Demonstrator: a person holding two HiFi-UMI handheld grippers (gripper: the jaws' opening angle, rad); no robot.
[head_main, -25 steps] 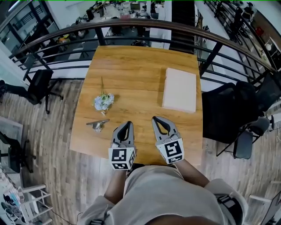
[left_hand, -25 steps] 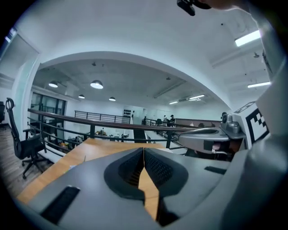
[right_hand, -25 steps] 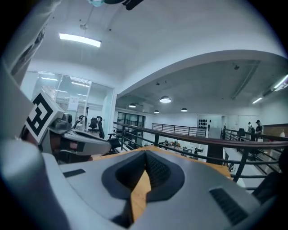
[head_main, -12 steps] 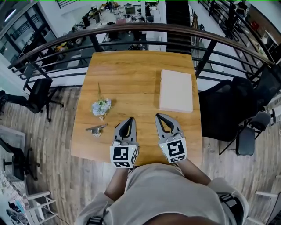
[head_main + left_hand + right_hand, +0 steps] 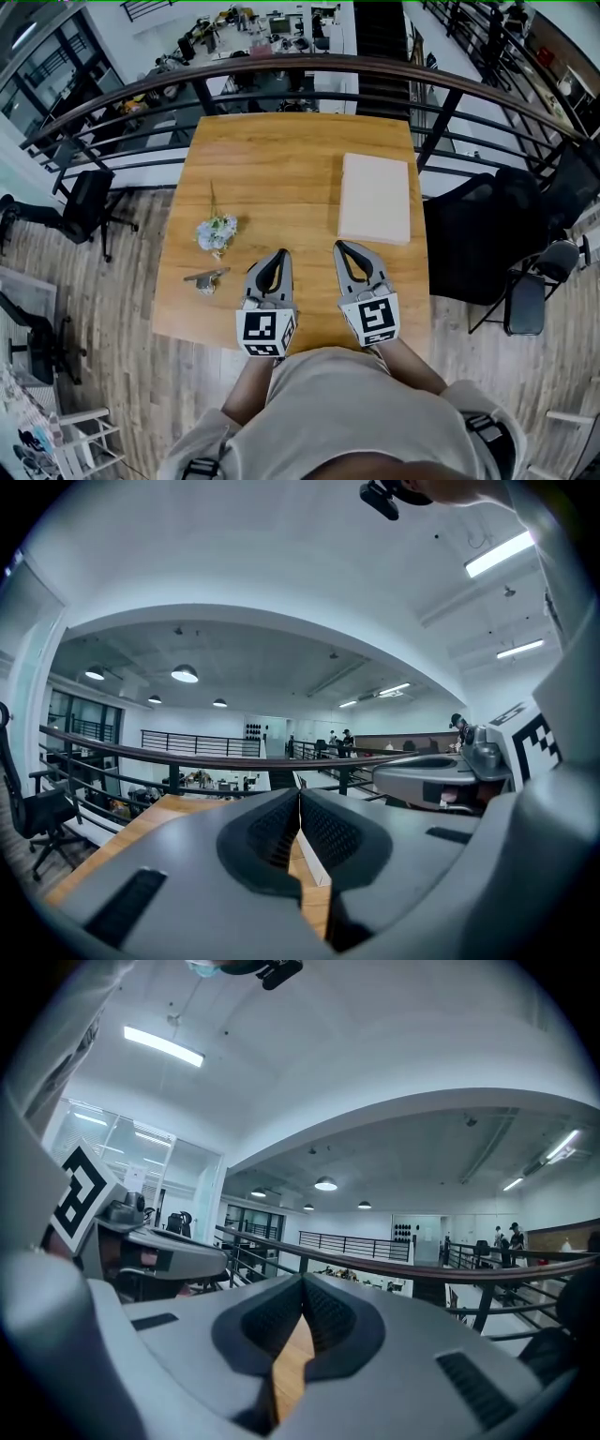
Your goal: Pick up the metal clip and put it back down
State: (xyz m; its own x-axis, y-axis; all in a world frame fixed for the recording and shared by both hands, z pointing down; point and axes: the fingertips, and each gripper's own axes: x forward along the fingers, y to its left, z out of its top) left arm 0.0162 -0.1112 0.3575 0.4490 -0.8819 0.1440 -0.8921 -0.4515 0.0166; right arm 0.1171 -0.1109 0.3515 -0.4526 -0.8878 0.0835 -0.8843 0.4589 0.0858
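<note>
Wooden table point(image 5: 291, 169): small dull-grey metal clip point(image 5: 207, 277)

Metal clip point(image 5: 207, 277) lies before flowers point(image 5: 217, 231), left of board point(image 5: 375, 198).

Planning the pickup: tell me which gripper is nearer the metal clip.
Left. The left gripper is just right of the metal clip; the right gripper lies farther right, beyond it.

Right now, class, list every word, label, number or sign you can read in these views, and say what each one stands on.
No readable words or numbers anywhere.
Left gripper and right gripper: their cubes carry black-and-white square markers, patterns only, no letters.
Beige board: blank.
Metal clip: too small to show any print.
Office beyond the railing: anything there is too small to read.
</note>
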